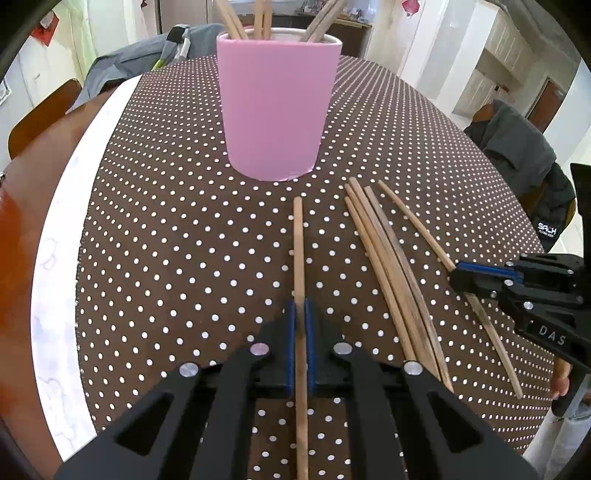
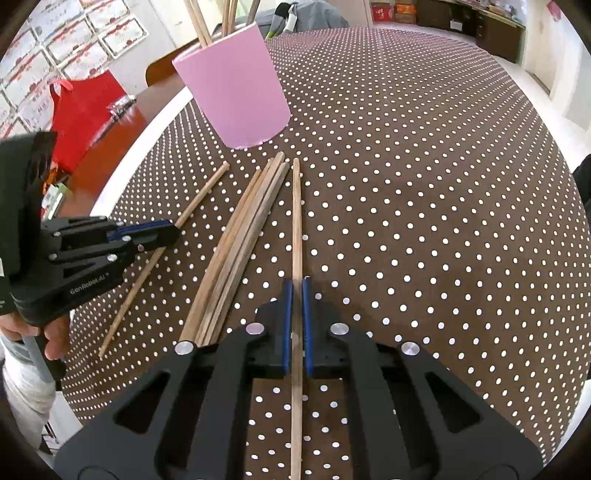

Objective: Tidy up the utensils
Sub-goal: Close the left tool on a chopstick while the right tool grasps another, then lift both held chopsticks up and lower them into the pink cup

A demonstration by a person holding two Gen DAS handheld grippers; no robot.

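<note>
L gripper (image 1: 302,306) & R gripper (image 2: 296,284) each clamp 1 chopstick (image 1: 298,243).

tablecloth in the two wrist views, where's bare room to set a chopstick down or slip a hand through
Open tablecloth lies right of the right gripper and its chopstick, out to the far edge. More lies left of the left gripper, up to the white border strip. It is crowded between the grippers, where the loose chopstick bundle lies below the pink cup.

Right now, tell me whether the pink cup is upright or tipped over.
Upright. The pink cylindrical cup stands on its base on the brown polka-dot tablecloth, open rim up, with wooden chopsticks sticking out of the top.
</note>
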